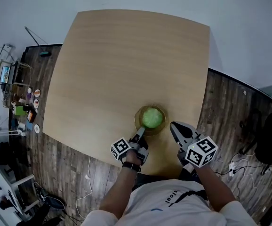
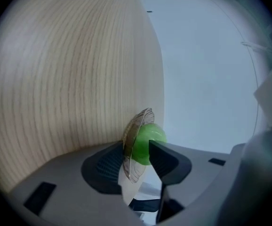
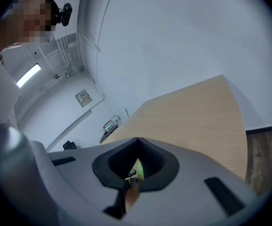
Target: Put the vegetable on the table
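Note:
A round green vegetable (image 1: 152, 117) lies in a small clear glass bowl (image 1: 160, 128) close to the near edge of the light wooden table (image 1: 126, 55). My left gripper (image 1: 140, 134) sits at the bowl's near-left rim. In the left gripper view the bowl's rim (image 2: 135, 126) stands between the spread jaws, with the vegetable (image 2: 150, 136) against the inner jaw; the left gripper (image 2: 136, 154) is open. My right gripper (image 1: 173, 126) hovers just right of the bowl, pointing toward it. In the right gripper view the right gripper's (image 3: 137, 142) jaws meet, shut on nothing.
The table (image 3: 197, 117) stretches away bare beyond the bowl. Left of the table, low shelves with small items (image 1: 18, 98) stand on the dark wood floor. Cables (image 1: 235, 166) lie on the floor at the right. The person's torso fills the bottom edge.

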`<state>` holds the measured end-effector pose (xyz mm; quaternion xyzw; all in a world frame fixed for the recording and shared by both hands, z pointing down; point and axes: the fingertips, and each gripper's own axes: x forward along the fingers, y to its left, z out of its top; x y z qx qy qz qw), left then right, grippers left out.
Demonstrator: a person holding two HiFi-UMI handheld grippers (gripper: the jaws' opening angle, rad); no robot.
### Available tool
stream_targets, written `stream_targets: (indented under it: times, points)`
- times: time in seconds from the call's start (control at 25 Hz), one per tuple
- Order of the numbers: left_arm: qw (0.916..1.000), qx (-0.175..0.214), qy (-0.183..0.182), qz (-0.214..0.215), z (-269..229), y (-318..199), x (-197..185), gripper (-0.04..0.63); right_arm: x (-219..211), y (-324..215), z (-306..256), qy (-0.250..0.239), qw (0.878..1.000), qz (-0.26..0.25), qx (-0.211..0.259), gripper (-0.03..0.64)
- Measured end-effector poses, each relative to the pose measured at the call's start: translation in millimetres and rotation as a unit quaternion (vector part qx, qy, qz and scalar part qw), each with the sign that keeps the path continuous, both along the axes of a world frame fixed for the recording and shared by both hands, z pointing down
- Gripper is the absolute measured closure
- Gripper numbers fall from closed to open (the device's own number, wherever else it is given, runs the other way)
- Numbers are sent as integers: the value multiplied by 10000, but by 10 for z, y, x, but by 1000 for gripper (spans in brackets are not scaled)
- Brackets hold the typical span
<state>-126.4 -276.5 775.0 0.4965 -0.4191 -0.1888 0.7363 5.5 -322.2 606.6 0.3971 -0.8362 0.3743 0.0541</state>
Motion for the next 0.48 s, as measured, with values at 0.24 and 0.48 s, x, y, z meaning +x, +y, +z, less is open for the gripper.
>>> stream_targets:
  times: [0.24,0.48]
  points:
    - [9994,-337,-108,13,20,187,-118,433,-38,19,-33,-37,9999,-134,17,604]
    - [9997,-121,-188,-9,-254,313,-187,434,-66,148,-85,58,9996,-288,10,604]
